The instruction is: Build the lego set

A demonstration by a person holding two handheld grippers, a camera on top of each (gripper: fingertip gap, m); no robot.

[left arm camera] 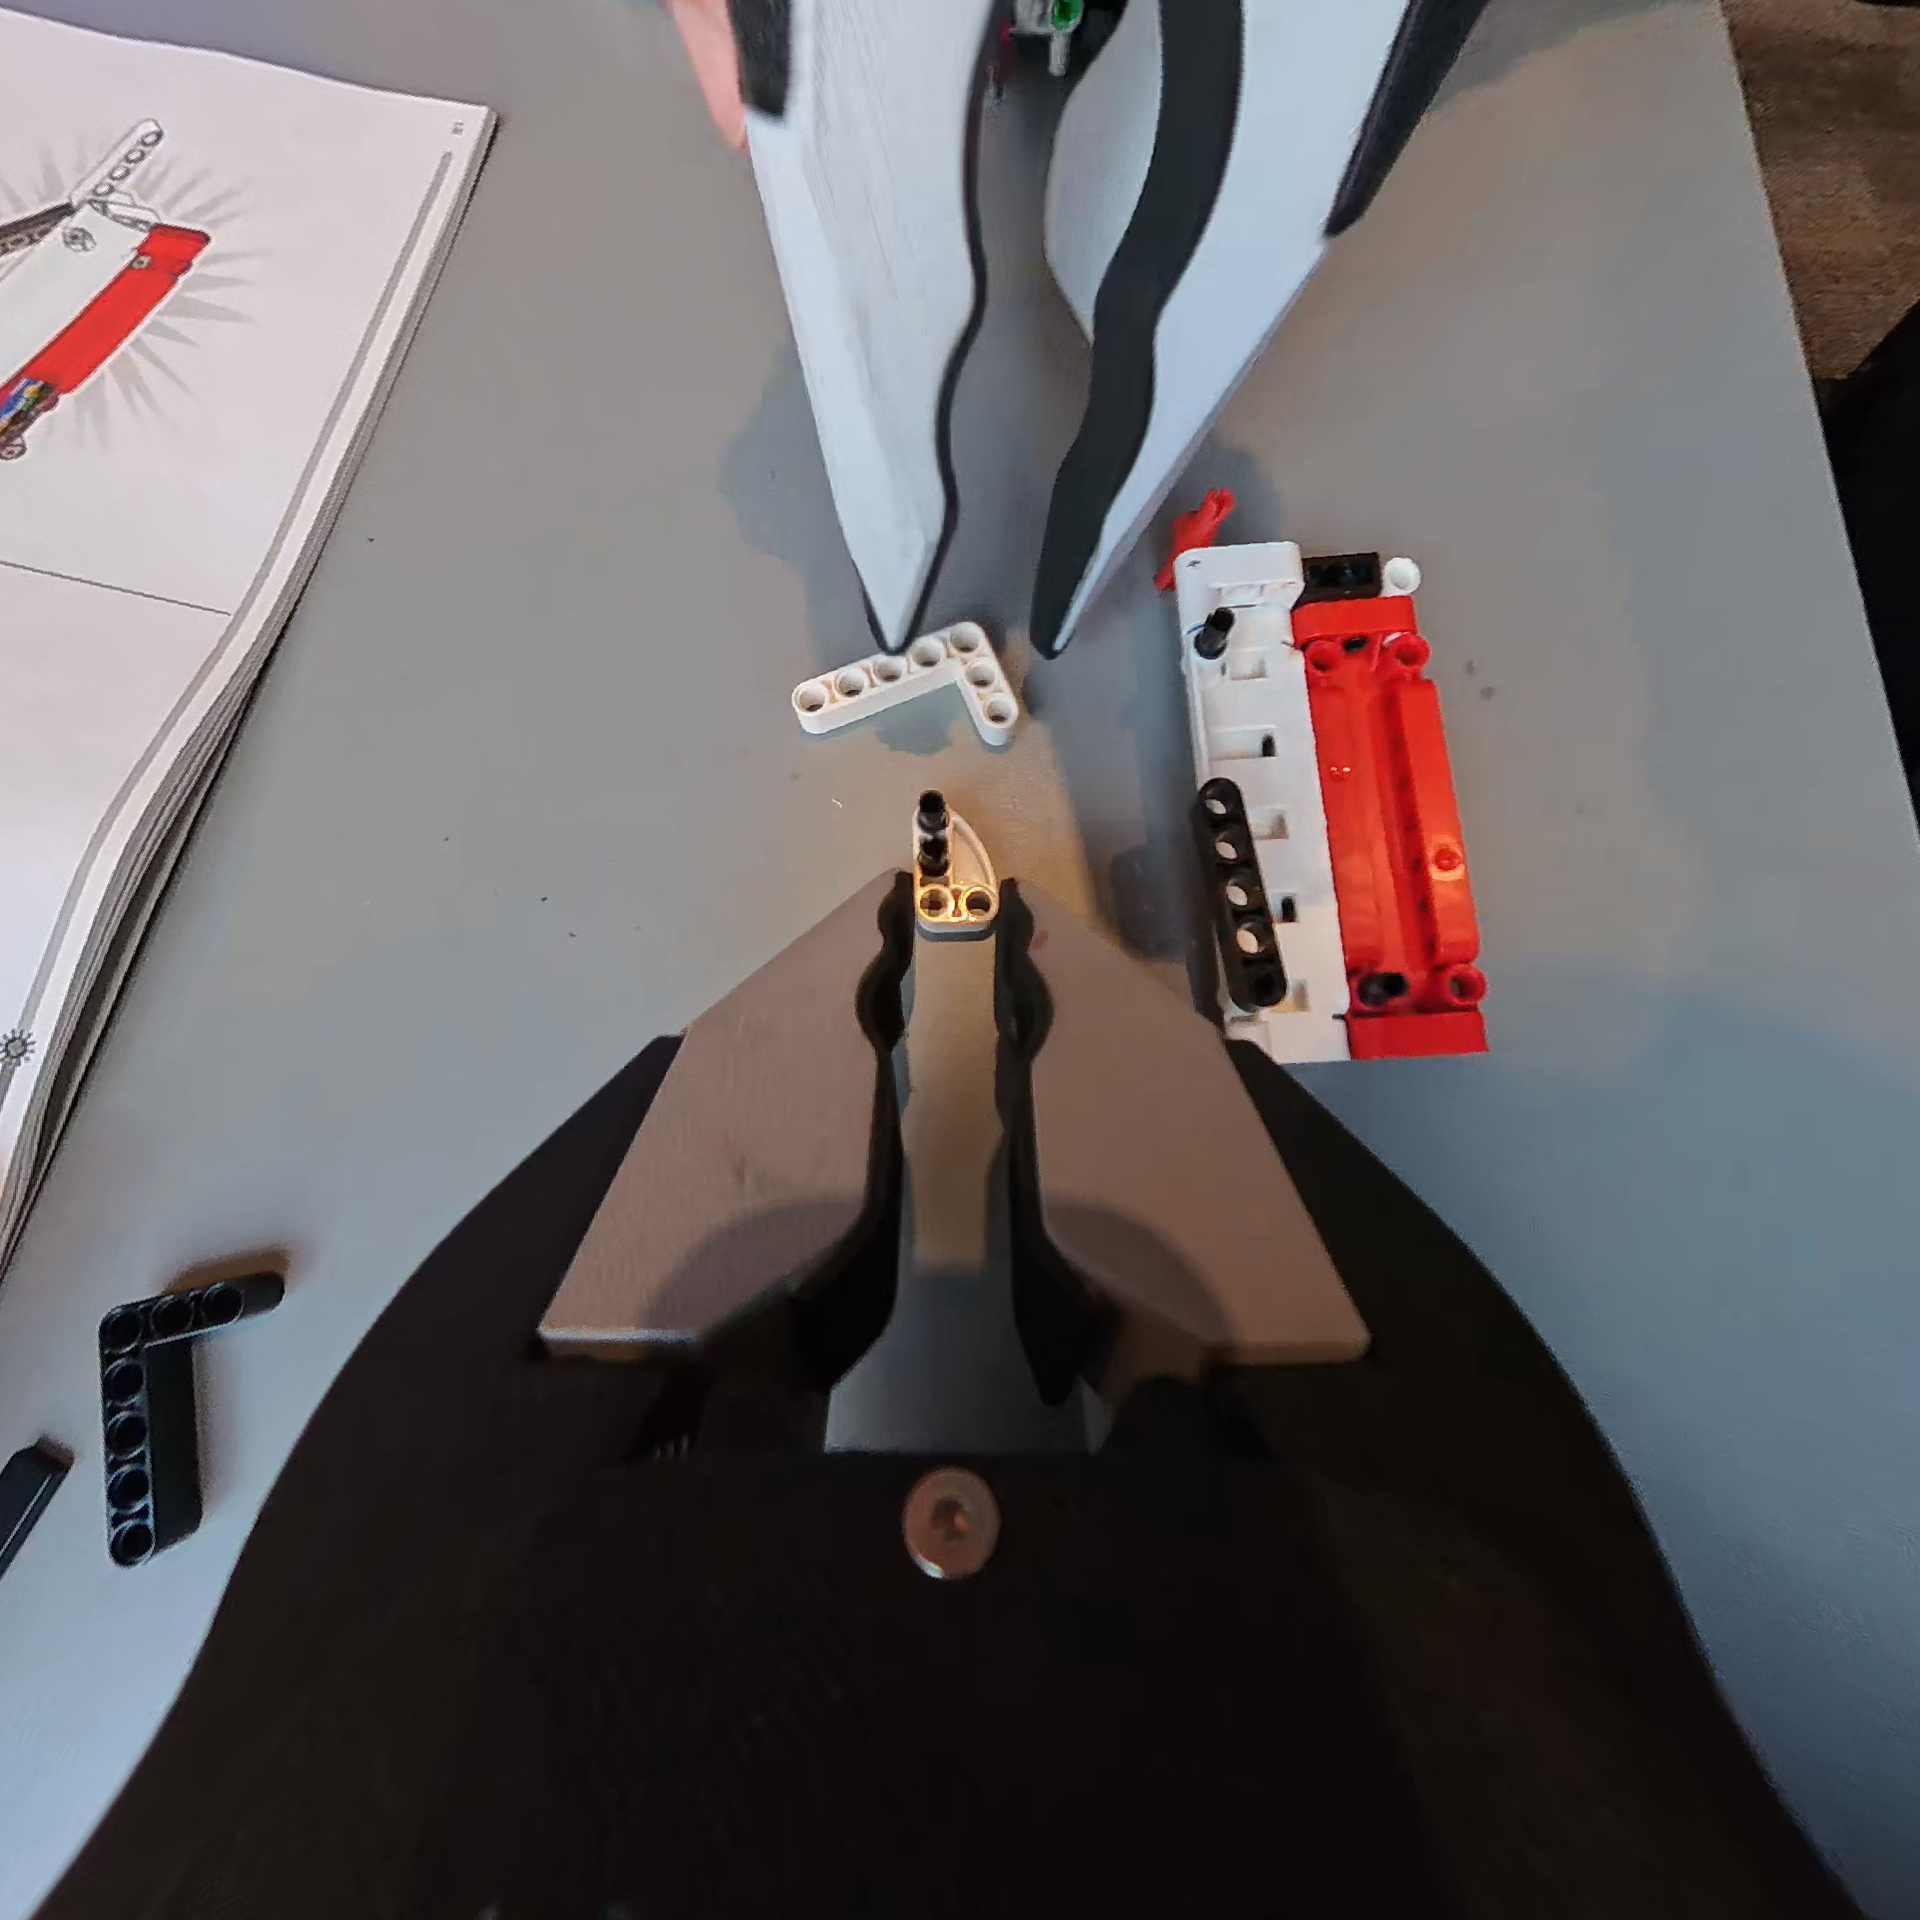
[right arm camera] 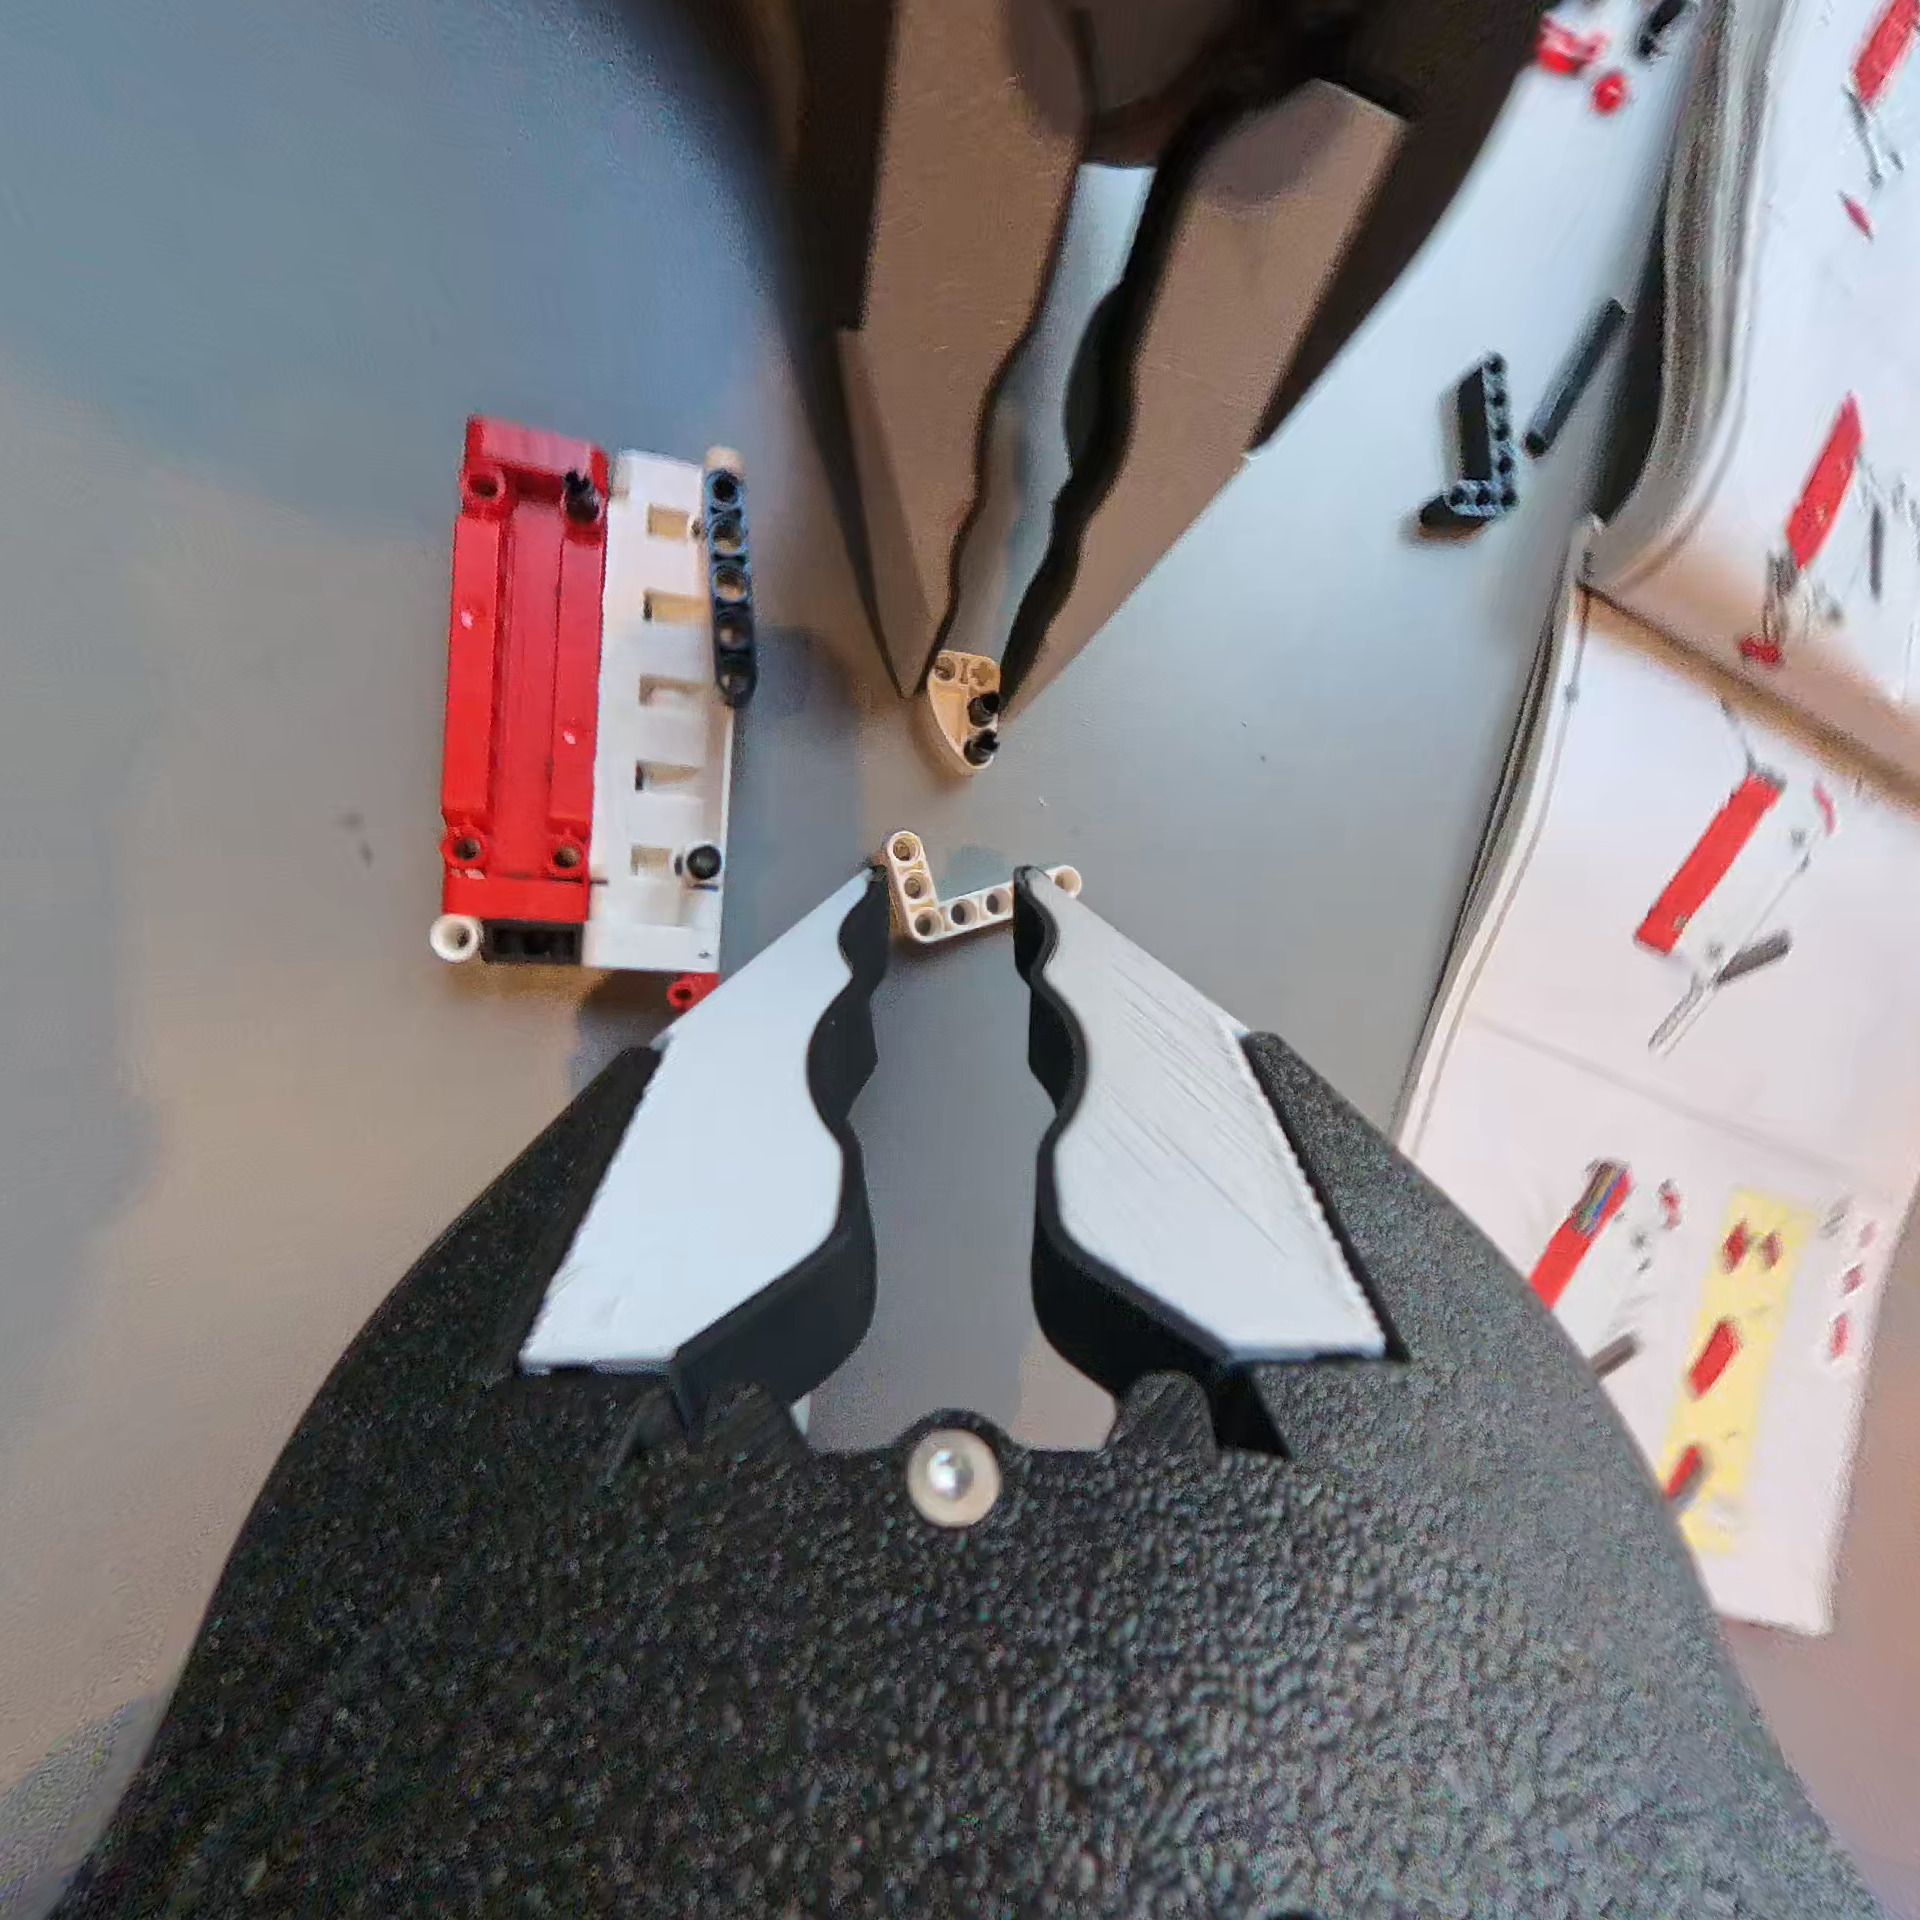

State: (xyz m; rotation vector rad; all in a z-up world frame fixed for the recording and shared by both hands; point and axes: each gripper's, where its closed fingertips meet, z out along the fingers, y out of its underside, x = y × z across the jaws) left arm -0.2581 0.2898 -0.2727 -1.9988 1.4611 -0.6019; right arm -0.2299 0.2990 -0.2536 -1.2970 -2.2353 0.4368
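Lego: a red-and-white assembly point(left arm camera: 1340, 800) is lying flat on the grey bench point(left arm camera: 582, 831), long axis running away from the left camera, well right of both tool tips.
White L-beam point(left arm camera: 906, 675): lying flat on the bench between the two tools, its long arm running crosswise to the right tool's fingers, its short arm pointing toward the left one.
Right hand-held gripper point(right arm camera: 951, 883): spread, tips straddling the L-beam point(right arm camera: 951, 902), one finger near each end; nearer to this piece than the left. Closing would likely be pinching it along its long arm.
Left hand-held gripper point(left arm camera: 956, 899): pinching a small curved white piece point(left arm camera: 954, 878) with two black pins standing out of it, tip pointing toward the L-beam.
Gap: the held piece and the L-beam are apart, facing each other.
Black L-beam point(left arm camera: 156, 1403): lying loose at the left, near the booklet.
Booklet point(left arm camera: 208, 520): lying open at the bench's left side.
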